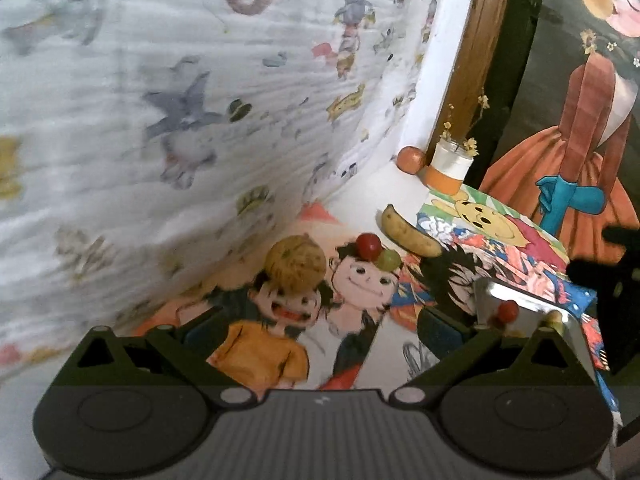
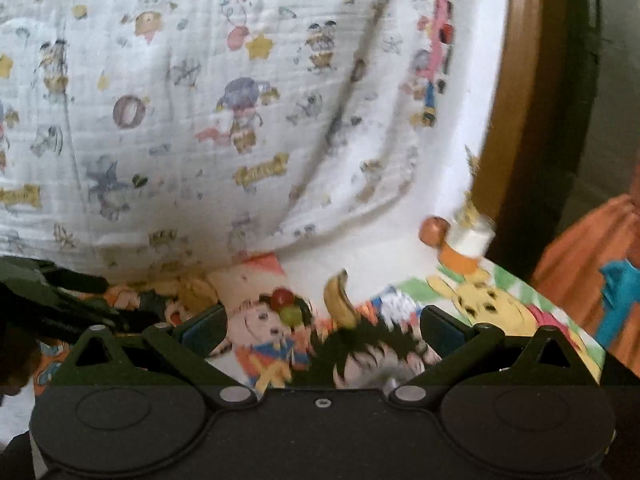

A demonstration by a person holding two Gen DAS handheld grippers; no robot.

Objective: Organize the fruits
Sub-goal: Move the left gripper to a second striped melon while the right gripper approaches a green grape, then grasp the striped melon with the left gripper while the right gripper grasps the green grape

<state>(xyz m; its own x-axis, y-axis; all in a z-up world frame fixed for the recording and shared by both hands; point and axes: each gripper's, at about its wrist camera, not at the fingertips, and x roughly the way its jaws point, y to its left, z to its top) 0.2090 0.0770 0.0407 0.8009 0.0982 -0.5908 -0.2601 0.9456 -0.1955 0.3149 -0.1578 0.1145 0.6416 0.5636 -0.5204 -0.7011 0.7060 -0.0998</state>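
Note:
Fruit lies on a cartoon-print cloth. In the left wrist view a brown round fruit (image 1: 296, 264) sits just ahead of my left gripper (image 1: 320, 324), which is open and holds nothing. Beyond it a red grape (image 1: 369, 245) touches a green grape (image 1: 389, 259), with a banana (image 1: 410, 232) farther right and an orange (image 1: 410, 160) at the back. My right gripper (image 2: 320, 328) is open and empty too. It faces the banana (image 2: 340, 296), the red grape (image 2: 280, 298) and the green grape (image 2: 291, 314). The brown fruit (image 2: 196, 292) is half hidden behind its left finger.
A shiny metal tray (image 1: 520, 308) lies by the left gripper's right finger, and red and green spots show on it. A white and orange cup (image 1: 448, 168) with dried flowers stands beside the orange. A printed white curtain (image 1: 180, 100) hangs on the left. A wooden frame (image 1: 476, 60) stands behind.

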